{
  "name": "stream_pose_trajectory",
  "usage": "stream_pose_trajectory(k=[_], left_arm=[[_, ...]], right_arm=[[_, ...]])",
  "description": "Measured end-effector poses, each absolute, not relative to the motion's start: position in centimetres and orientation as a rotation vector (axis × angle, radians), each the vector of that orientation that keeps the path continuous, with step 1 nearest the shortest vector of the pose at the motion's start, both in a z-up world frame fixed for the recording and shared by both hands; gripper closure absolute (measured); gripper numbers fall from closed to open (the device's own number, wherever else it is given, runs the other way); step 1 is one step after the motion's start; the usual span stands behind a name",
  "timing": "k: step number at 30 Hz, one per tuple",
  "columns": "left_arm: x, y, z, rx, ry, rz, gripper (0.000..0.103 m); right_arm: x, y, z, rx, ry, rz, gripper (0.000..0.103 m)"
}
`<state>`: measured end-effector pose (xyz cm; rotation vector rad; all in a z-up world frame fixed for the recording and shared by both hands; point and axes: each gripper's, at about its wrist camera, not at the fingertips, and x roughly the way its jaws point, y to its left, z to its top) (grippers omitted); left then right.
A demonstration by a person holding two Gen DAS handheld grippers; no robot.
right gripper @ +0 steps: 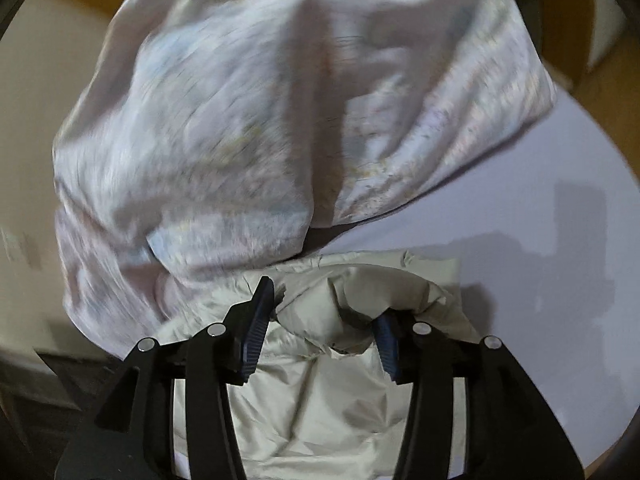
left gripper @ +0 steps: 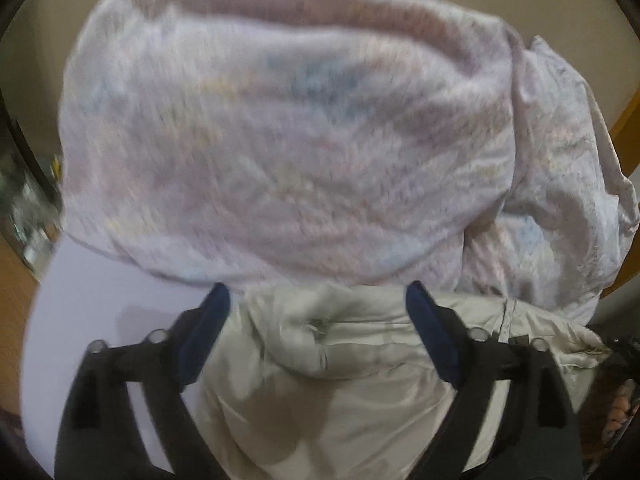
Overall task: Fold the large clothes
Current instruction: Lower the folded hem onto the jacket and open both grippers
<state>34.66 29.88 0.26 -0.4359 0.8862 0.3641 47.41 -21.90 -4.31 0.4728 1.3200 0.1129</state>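
Left gripper (left gripper: 318,300): jaws wide open, nothing clamped, positioned over the pale grey jacket (left gripper: 340,380) lying on the white table (left gripper: 80,300). A large patterned cloth (left gripper: 280,140) is heaped just beyond the jacket. Right gripper (right gripper: 326,304): jaws partly open; a raised jacket fold (right gripper: 352,300) sits between them, draped over the right pad, not pinched.

light: dim, soft indoor | shadows: hard-edged on the pale desk (right gripper: 560,184) | blur: patterned cloth (left gripper: 280,128) smeared, possibly by motion | edges: fisheye bend, dark corner vignette | glare: none
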Motion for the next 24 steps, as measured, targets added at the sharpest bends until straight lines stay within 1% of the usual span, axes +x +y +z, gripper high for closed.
stream_pose_trajectory(k=[3, 5, 9, 10, 13, 16, 21, 24], left_arm=[[34.5, 29.3, 0.5, -0.379, 0.905, 0.363, 0.013], [34.1, 28.4, 0.5, -0.334, 0.910, 0.348, 0.013], [33.4, 26.4, 0.4, -0.253, 0.923, 0.309, 0.013], [33.1, 26.0, 0.3, -0.240, 0.929, 0.294, 0.013], [32.4, 25.4, -0.3, -0.262, 0.951, 0.264, 0.013], [31.9, 25.0, -1.1, -0.305, 0.971, 0.237, 0.013], [31.4, 24.2, -1.7, -0.312, 0.985, 0.219, 0.013], [31.3, 24.2, -2.0, -0.325, 0.994, 0.215, 0.013]], right_arm=[[47.0, -20.4, -3.1, 0.373, 1.241, 0.084, 0.054], [47.0, -20.2, -2.3, 0.357, 1.192, 0.056, 0.054], [47.0, -19.4, 0.4, 0.284, 1.037, 0.022, 0.054], [47.2, -19.5, 0.6, 0.288, 1.027, 0.035, 0.052], [47.5, -17.5, 0.3, 0.260, 1.091, 0.133, 0.051], [46.4, -14.6, -1.7, 0.230, 1.182, 0.250, 0.051], [44.1, -8.8, -6.7, 0.108, 1.331, 0.364, 0.051], [43.5, -6.8, -8.8, 0.075, 1.379, 0.373, 0.051]])
